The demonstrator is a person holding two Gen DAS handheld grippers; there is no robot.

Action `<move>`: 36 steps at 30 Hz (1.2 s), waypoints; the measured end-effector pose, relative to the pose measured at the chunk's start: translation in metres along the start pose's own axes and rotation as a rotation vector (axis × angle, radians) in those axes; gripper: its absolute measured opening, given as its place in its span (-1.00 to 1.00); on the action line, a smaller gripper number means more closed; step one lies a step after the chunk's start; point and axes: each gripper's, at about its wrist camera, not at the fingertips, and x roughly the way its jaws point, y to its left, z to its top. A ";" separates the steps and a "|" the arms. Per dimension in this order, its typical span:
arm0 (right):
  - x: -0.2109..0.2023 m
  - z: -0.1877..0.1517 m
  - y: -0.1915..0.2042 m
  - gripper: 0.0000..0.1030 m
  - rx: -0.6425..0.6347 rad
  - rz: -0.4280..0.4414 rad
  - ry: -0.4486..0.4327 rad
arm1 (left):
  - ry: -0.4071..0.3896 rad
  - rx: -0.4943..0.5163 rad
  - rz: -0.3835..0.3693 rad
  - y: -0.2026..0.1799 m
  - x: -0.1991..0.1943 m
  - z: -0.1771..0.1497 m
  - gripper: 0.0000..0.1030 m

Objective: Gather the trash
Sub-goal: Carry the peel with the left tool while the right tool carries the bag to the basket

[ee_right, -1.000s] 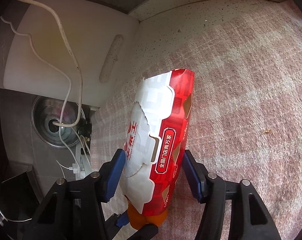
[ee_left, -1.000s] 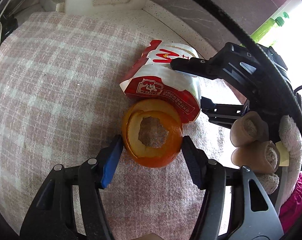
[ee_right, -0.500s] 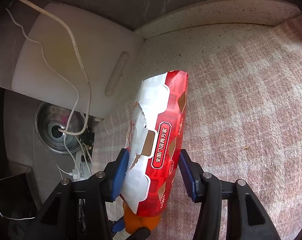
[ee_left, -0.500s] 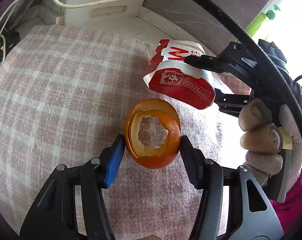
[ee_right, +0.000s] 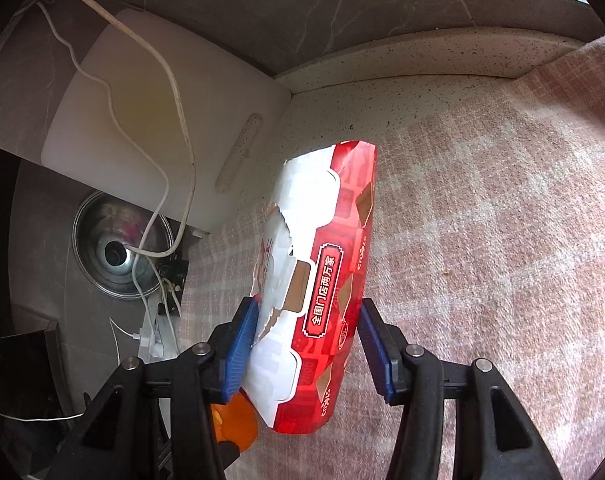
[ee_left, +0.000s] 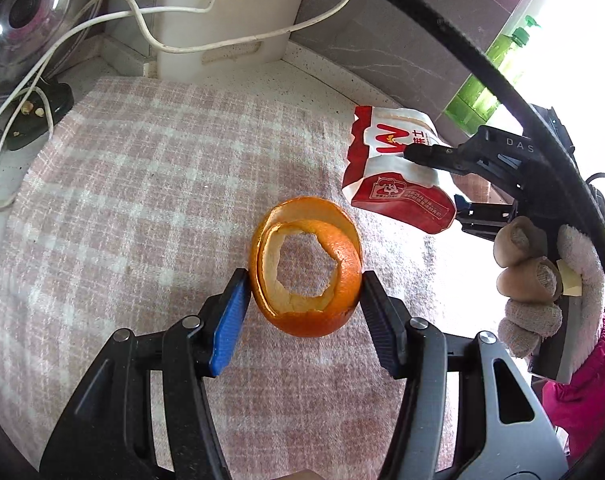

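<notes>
Left tongs (ee_left: 304, 300) pinch orange peel (ee_left: 305, 268); right tongs (ee_right: 308, 330) pinch red carton (ee_right: 322, 280); both held clear above checked cloth (ee_left: 142, 208) on desk; step: carrying trash off; next needs a bin, none visible.

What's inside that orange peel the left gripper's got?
Nothing visible: the orange peel is a hollow shell, and the checked cloth shows through its hole. Its far inner wall is hidden.
</notes>
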 end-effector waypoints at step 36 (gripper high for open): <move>-0.113 -0.257 0.089 0.03 -0.205 -0.123 -0.051 | 0.010 0.147 -0.007 0.052 -0.153 -0.152 0.11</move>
